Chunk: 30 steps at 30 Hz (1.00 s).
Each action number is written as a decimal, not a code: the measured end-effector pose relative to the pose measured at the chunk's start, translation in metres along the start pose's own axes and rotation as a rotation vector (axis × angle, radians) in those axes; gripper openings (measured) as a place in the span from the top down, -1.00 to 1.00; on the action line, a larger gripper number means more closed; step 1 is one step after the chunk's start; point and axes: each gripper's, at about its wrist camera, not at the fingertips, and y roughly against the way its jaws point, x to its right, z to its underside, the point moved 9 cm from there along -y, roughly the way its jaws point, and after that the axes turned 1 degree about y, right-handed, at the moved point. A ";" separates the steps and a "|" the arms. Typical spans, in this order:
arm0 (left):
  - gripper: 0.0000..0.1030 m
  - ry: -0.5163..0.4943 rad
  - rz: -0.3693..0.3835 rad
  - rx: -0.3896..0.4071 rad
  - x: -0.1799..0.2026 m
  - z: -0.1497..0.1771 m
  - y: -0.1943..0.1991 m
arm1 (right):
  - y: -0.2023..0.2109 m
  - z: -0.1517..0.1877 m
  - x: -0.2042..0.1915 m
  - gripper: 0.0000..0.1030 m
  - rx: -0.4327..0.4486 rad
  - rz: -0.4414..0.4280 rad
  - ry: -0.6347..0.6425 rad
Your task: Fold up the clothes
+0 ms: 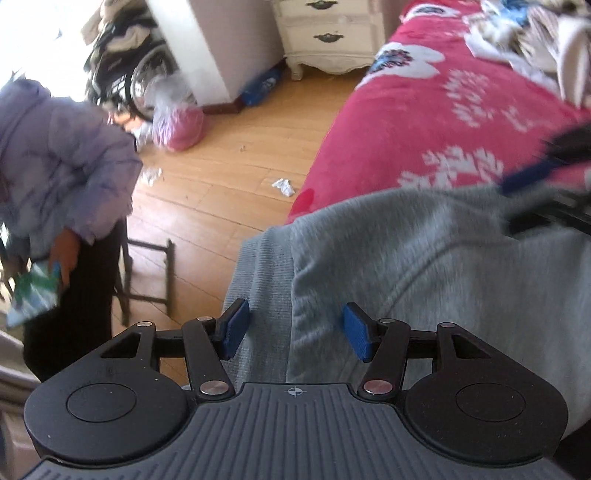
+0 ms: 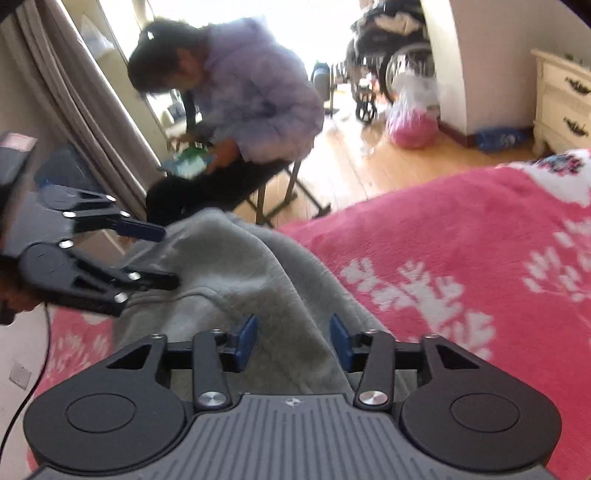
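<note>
A grey sweatshirt (image 1: 424, 266) lies crumpled on the red blanket (image 1: 424, 110) at the bed's edge, its ribbed hem hanging toward the floor. My left gripper (image 1: 295, 330) hovers open over that hem, and its blue pads do not press the cloth. In the right wrist view my left gripper (image 2: 164, 256) stands at the sweatshirt's (image 2: 236, 266) far left side, jaws apart, the lower finger against the fabric. My right gripper (image 2: 293, 341) is open over a raised fold of the grey cloth. In the left wrist view my right gripper (image 1: 546, 173) is a blur at the right.
A person in a lilac padded jacket (image 2: 255, 96) sits on a folding stool (image 2: 280, 192) near the bed. On the wooden floor (image 1: 229, 158) lie paper scraps (image 1: 283, 186) and a pink bag (image 1: 181, 127). A white drawer chest (image 1: 328, 33) stands behind. Mixed clothes (image 1: 535, 33) are heaped on the bed.
</note>
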 end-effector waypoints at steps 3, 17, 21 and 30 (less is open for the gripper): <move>-0.09 -0.046 -0.025 0.023 0.005 0.002 -0.001 | -0.011 0.004 -0.001 0.63 -0.033 0.009 -0.004; -0.02 -0.132 -0.196 0.138 0.026 -0.031 0.001 | 0.030 -0.031 0.007 0.96 0.186 0.246 0.118; -0.02 -0.144 -0.206 0.108 0.029 -0.028 -0.021 | -0.002 -0.012 0.031 0.90 0.065 0.217 -0.015; -0.05 -0.216 -0.250 0.111 0.036 -0.022 -0.020 | 0.150 0.058 0.004 0.33 0.187 0.149 -0.155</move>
